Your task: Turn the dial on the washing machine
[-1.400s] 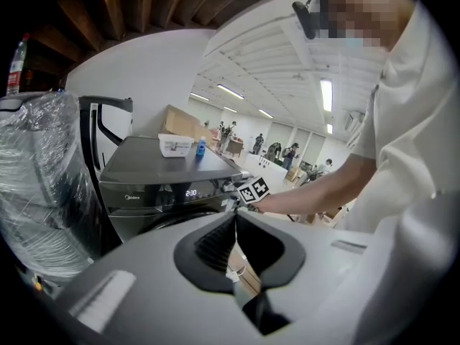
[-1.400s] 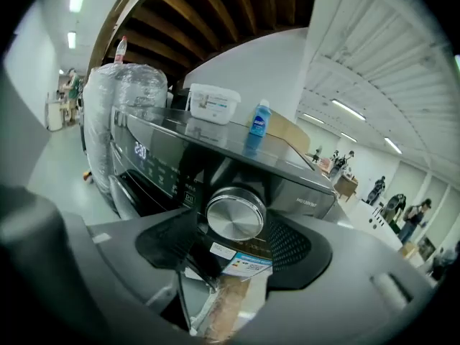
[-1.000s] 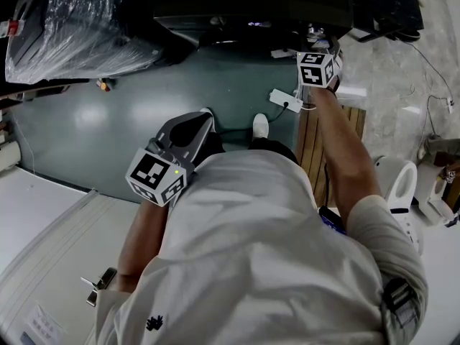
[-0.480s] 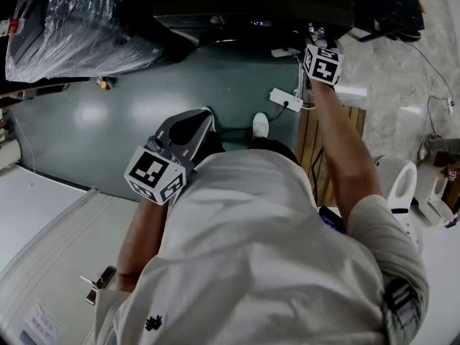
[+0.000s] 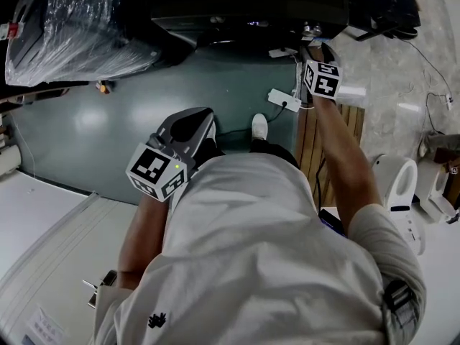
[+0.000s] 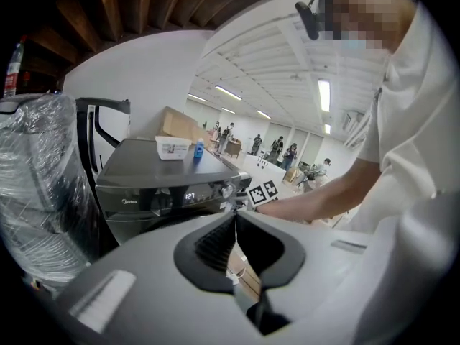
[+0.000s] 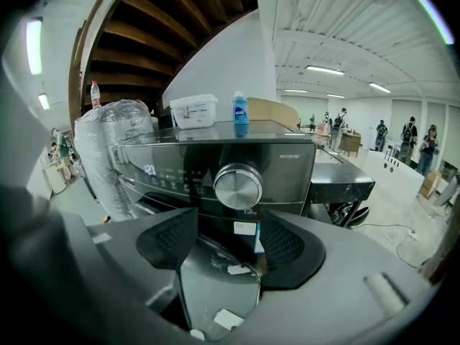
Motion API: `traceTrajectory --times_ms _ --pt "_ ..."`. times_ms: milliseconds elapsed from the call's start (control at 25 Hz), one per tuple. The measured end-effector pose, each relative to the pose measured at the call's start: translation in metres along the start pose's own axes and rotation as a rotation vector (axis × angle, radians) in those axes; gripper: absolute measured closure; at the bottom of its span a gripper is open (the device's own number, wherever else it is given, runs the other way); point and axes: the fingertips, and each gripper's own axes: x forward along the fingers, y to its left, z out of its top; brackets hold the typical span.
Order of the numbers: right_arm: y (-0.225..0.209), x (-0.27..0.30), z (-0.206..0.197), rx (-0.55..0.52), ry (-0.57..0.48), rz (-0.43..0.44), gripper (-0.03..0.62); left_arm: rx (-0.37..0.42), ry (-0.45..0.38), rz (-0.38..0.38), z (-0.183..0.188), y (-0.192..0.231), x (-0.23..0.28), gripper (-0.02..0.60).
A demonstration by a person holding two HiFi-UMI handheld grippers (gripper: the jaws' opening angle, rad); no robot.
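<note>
Since a second ago the right tool (image 5: 312, 47) has rolled a little in front of the washing machine (image 5: 244, 6), so its marker cube now sits at a different tilt. The left tool (image 5: 188, 125) has barely shifted and hangs low, close to the person's body.

Seen from the right tool's own view, its jaws stand apart with nothing gripped between them; only the dark front panel shows through the gap. The dial (image 7: 238, 186), a round silver knob on that panel, lies straight ahead of the right tool (image 7: 227, 241) and a little above the line of its jaws, roughly centred over the gap. Its flat face looks back at the tool, so its turning axis runs along the tool's own reach. Knob and jaws appear close but still apart.

The left tool (image 6: 236, 225) is clenched, its two pads pressed together on nothing, and the dial (image 6: 227, 190) sits well ahead of it, beyond the right forearm. The right tool is plainly the nearer one.

The coming move probably calls for a slight lift and a short push forward until the jaws straddle the knob's rim, then a squeeze and a roll of the wrist about that axis.
</note>
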Motion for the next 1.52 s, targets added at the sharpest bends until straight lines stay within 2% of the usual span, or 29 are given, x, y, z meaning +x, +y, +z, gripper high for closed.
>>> traceTrajectory --times_ms 120,160,240,320,400,600,1120,1520 --pt "0.016 -0.027 -0.015 -0.046 0.028 0.055 0.334 0.032 -0.018 -0.045 0.008 0.001 -0.001 0.525" --pt "0.023 -0.039 -0.019 -0.056 0.035 0.072 0.385 0.044 -0.022 -0.064 0.011 0.002 -0.002 0.525" --pt "0.040 -0.065 -0.026 -0.061 0.043 0.097 0.443 0.066 -0.027 -0.105 0.014 0.001 -0.005 0.525" --pt "0.060 -0.093 -0.033 -0.059 0.053 0.114 0.557 0.088 -0.032 -0.146 0.015 0.001 -0.010 0.526" --pt "0.082 -0.119 -0.036 -0.048 0.054 0.137 0.590 0.101 -0.037 -0.183 0.015 0.004 -0.016 0.526" --pt "0.139 -0.177 -0.027 -0.016 0.025 0.197 0.592 0.127 -0.016 -0.256 0.005 0.016 -0.032 0.526" --pt "0.262 -0.289 -0.008 0.080 -0.127 0.223 0.592 0.172 0.013 -0.391 -0.032 0.024 -0.093 0.526" --pt "0.299 -0.315 -0.001 0.060 -0.170 0.199 0.592 0.157 0.011 -0.418 -0.056 0.034 -0.126 0.526"
